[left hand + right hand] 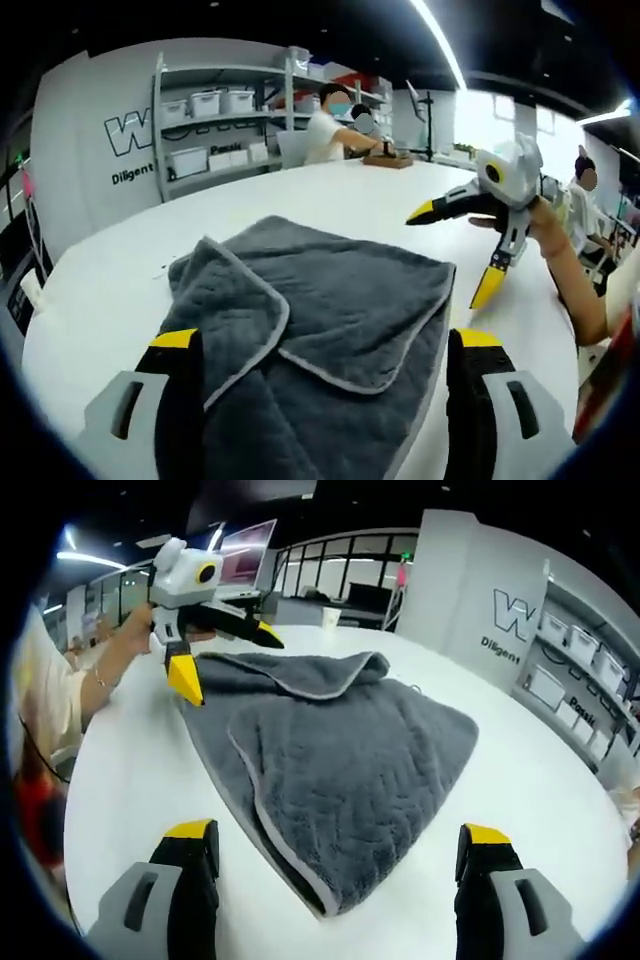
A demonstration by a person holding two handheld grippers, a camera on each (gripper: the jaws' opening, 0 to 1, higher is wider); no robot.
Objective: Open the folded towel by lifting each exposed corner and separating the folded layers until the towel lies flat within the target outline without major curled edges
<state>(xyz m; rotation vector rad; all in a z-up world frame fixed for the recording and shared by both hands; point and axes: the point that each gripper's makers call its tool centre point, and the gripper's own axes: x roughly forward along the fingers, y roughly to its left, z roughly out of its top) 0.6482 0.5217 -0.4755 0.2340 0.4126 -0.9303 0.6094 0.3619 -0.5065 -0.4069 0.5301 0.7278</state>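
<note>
The grey towel [340, 770], partly folded with a flap turned over, was shown lying on the white surface [130, 780] between both hand-held grippers, the left hand-held gripper [225, 655] held nearer, just above its far-left corner, and both held with jaws apart.

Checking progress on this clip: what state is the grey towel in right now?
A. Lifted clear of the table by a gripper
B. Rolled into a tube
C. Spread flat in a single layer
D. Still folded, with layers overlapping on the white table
D: the grey towel lies on the white table with a trimmed edge crossing its top layer, and both the left gripper and right gripper are open, holding nothing.
</note>
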